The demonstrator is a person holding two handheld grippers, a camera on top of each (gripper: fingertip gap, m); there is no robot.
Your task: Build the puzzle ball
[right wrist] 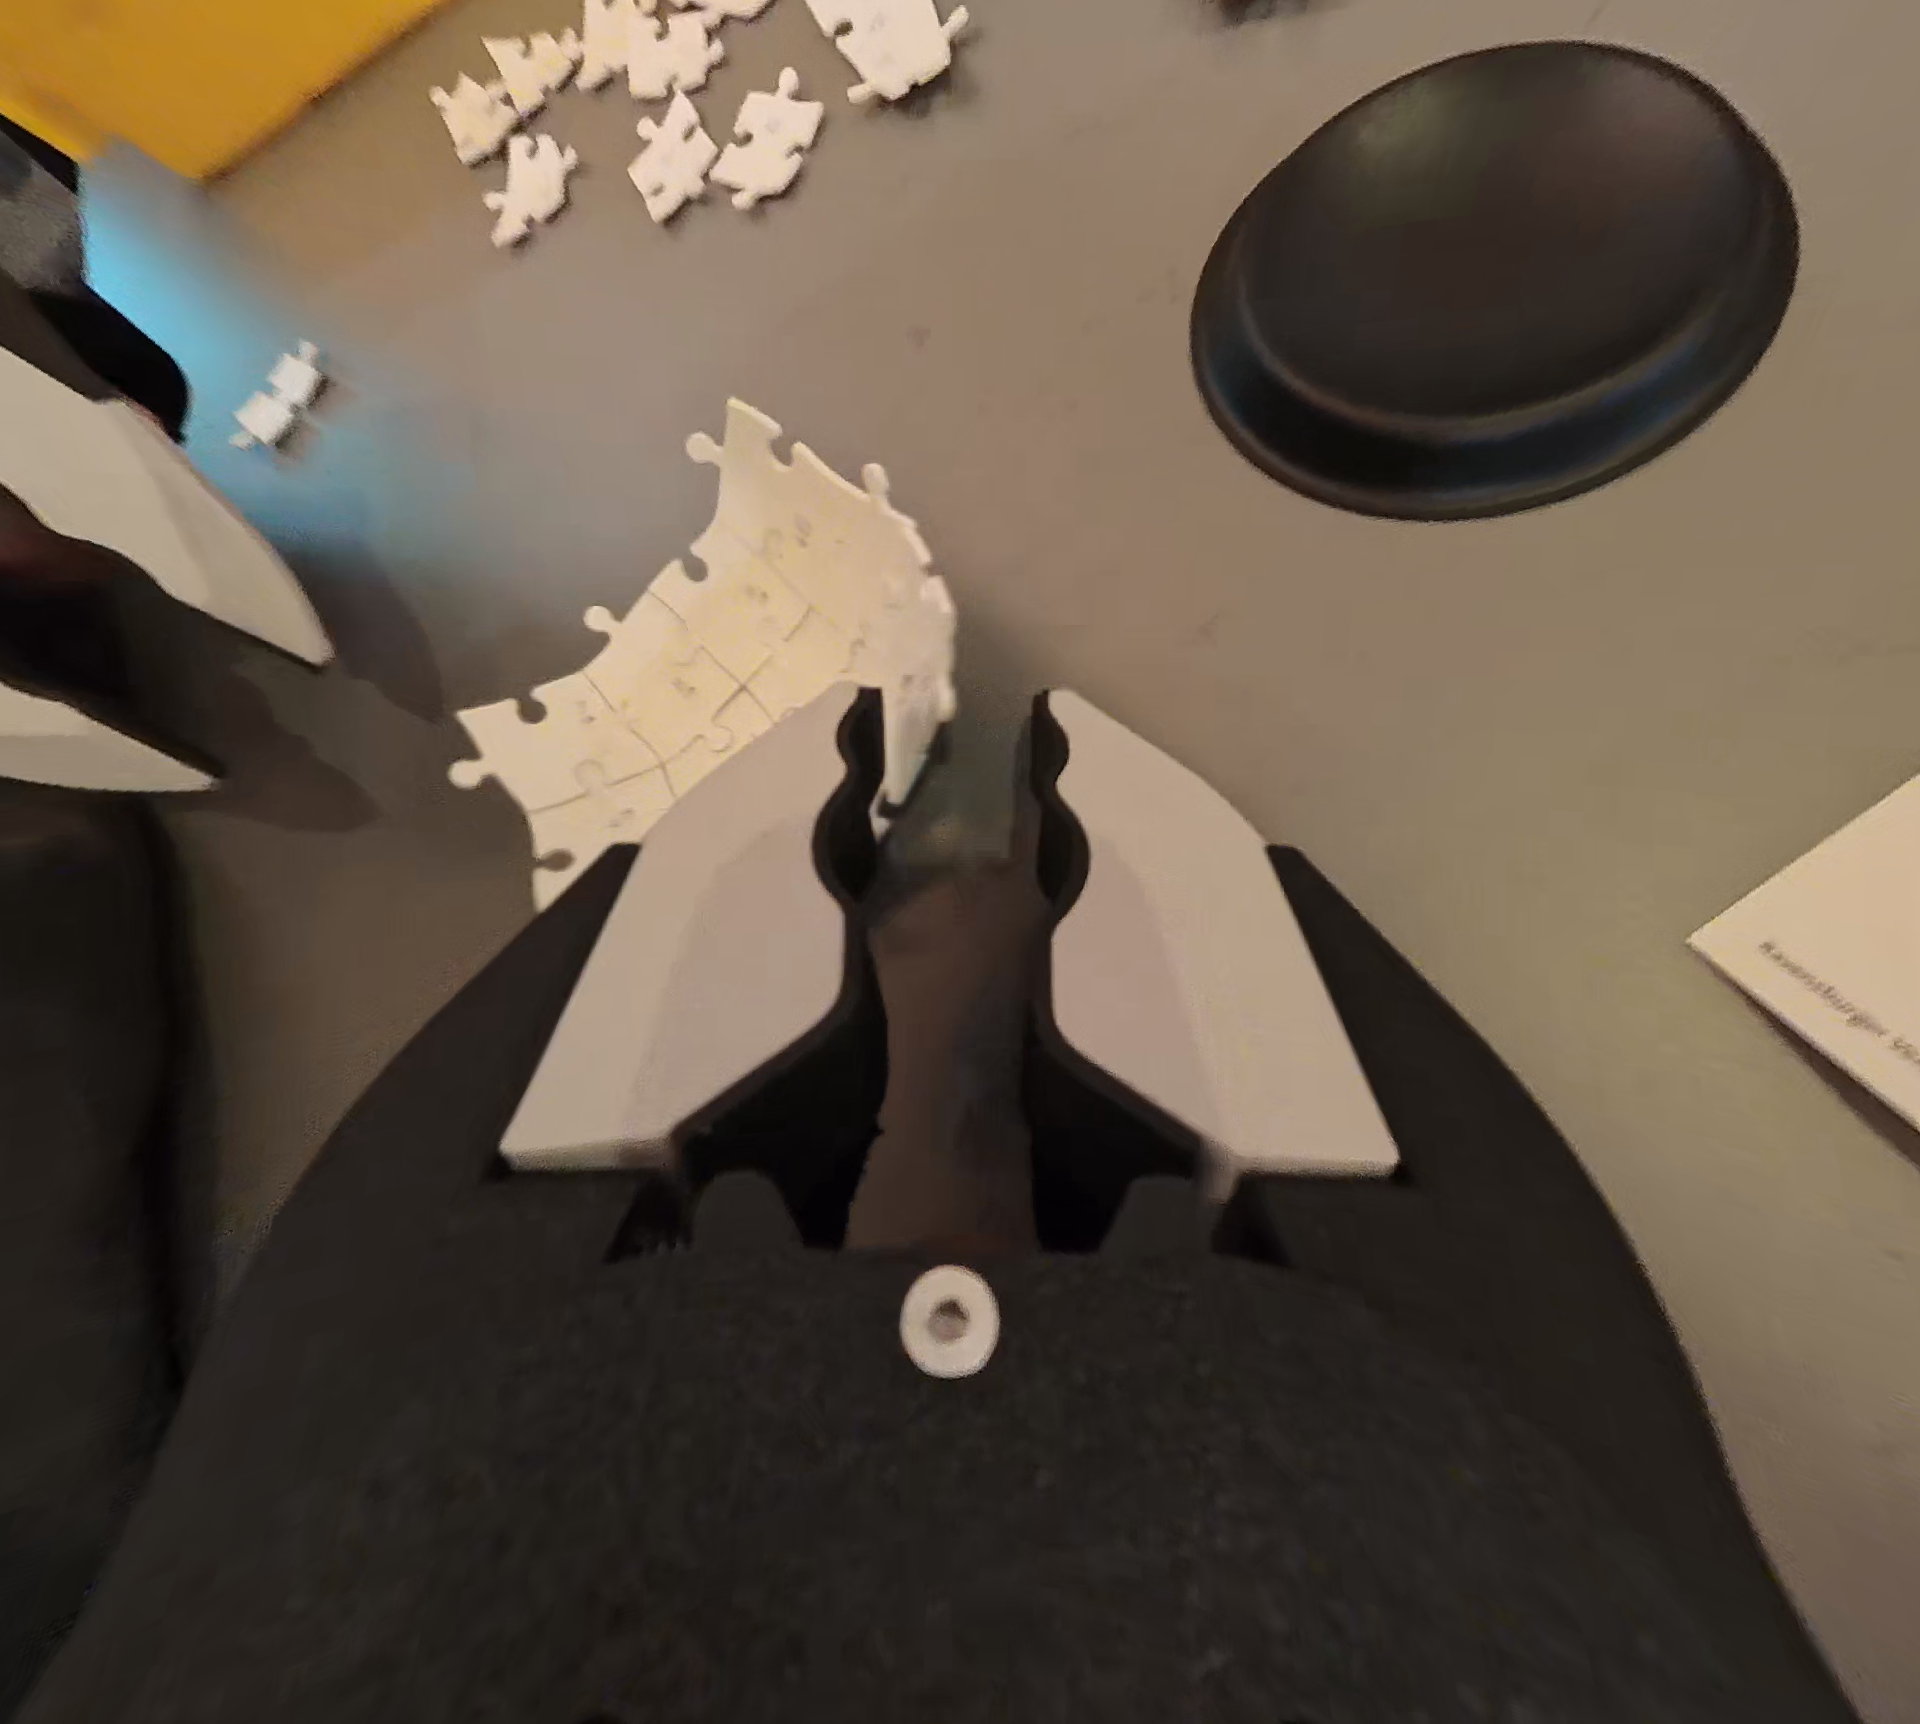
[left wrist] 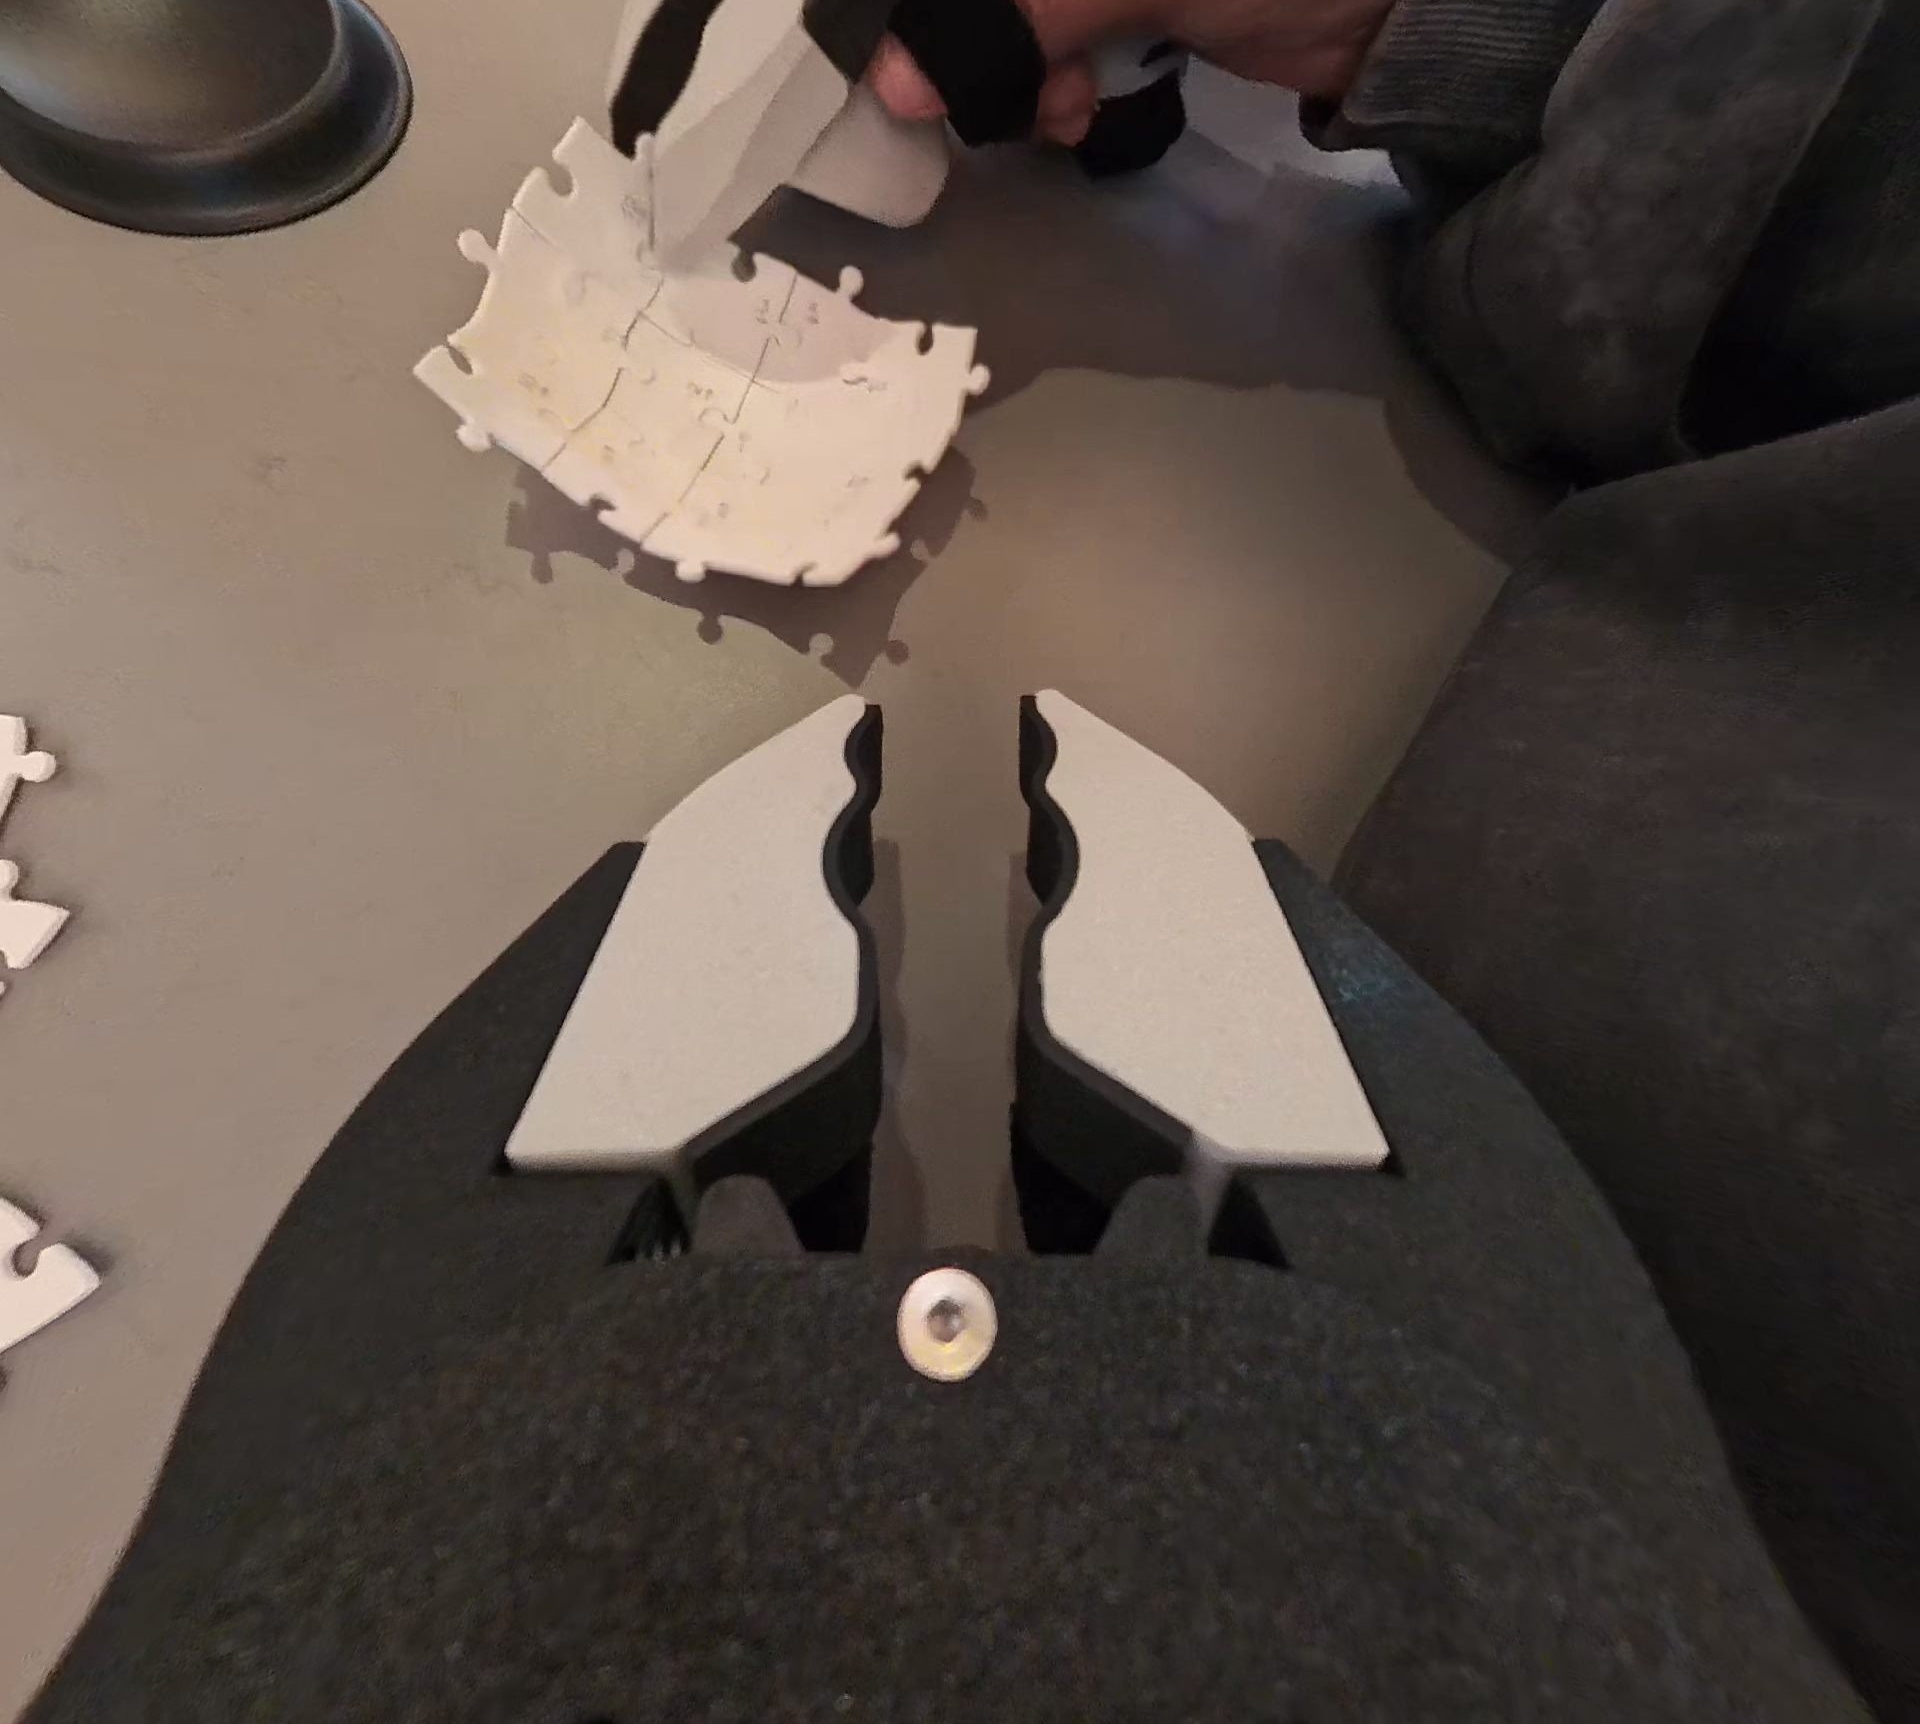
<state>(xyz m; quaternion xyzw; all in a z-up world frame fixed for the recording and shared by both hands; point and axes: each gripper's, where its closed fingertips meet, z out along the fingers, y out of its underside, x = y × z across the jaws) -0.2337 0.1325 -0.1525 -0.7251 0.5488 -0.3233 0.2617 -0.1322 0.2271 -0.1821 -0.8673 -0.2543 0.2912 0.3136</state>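
Left gripper (left wrist: 948, 718): hovering over the grey table (left wrist: 260, 531), its grey-and-black fingers narrowly parted around nothing.
Right gripper (right wrist: 951, 718): gripping the raised edge of the curved white panel of joined puzzle pieces (left wrist: 707, 417).
Panel: resting on the table beside the round black dish (left wrist: 187, 74).
Loose white puzzle pieces (right wrist: 727, 12): lying scattered farther off.
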